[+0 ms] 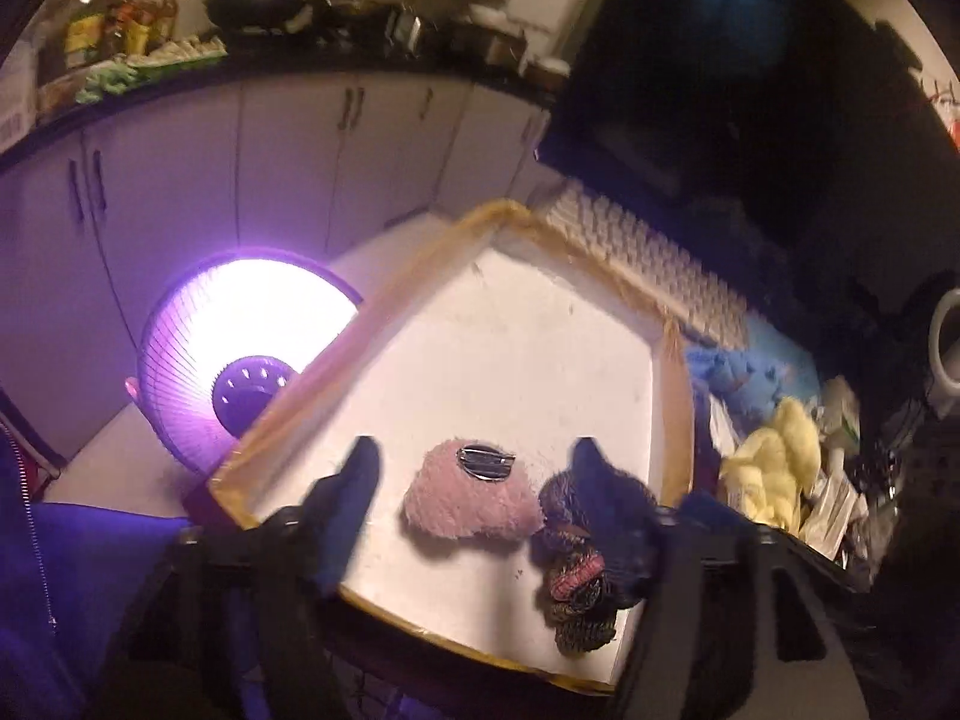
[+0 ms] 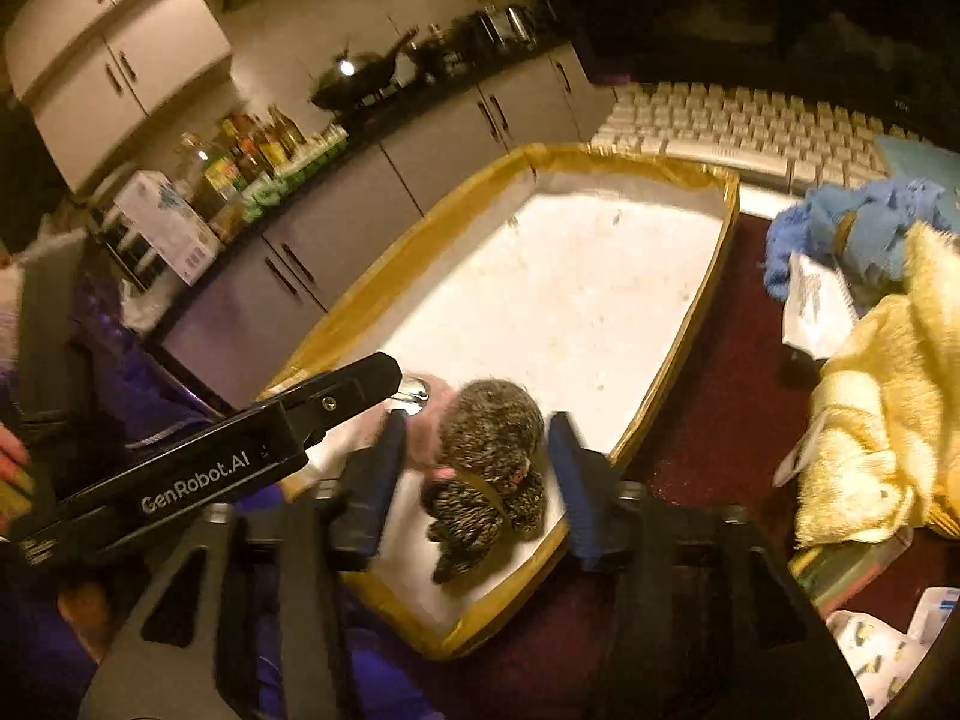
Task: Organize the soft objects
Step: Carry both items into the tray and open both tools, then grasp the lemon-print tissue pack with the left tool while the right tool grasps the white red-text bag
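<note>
Pink fluffy pad w/ metal clip (image 1: 471, 498) touching dark knitted bundle (image 2: 486, 480) in white yellow-rimmed tray (image 2: 570, 300), left gripper (image 1: 474, 474) & right gripper (image 2: 474, 450) both wide open, empty.

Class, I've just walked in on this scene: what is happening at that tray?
A person holds a gripper in each hand over a white tray with a yellow taped rim. The left gripper hangs open around a pink fluffy hair clip; the right gripper is open around a dark knitted scrunchie bundle beside it. A yellow towel and a blue cloth wait outside the tray.
</note>
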The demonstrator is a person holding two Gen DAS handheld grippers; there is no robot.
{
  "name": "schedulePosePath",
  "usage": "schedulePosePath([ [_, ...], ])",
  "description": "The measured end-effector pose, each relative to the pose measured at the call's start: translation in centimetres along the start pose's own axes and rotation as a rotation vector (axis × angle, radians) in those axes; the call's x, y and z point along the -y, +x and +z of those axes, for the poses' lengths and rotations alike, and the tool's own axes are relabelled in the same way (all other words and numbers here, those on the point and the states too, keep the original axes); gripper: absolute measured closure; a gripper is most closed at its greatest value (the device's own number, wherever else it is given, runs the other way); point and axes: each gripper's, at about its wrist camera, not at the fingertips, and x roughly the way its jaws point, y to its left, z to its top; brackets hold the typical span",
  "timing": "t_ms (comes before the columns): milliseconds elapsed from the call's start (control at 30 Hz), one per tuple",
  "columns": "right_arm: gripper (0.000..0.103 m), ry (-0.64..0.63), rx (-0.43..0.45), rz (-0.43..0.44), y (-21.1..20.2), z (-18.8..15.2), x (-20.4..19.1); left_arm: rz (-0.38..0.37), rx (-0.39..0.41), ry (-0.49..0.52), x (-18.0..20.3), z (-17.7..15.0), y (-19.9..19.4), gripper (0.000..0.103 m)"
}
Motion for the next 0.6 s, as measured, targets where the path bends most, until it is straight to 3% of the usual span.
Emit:
schedulePosePath([
  [133, 0.041, -0.014, 0.044, 0.034, -3.3, -0.6, 0.2, -0.003, 0.071, 0.001, 1.0, -0.4, -2.4, 0.031],
  [233, 0.041, -0.004, 0.066, 0.093, -6.0, -1.6, 1.1, -0.028, 0.119, 0.075, 3.3, -1.0, -4.4, 0.03],
  [400, 0.041, 0.071, 0.11, 0.074, -10.0, -2.1, 4.2, -0.137, 0.031, 0.155, 7.7, -2.7, -4.3, 0.03],
  [500, 0.041, 0.139, 0.131, -0.02, -12.3, -1.6, 7.3, -0.208, -0.021, 0.213, 10.7, -4.0, -3.8, 0.03],
  [600, 0.041, 0.223, 0.152, -0.103, -14.0, -1.4, 10.7, -0.219, -0.063, 0.288, 13.3, -5.4, -2.9, 0.03],
])
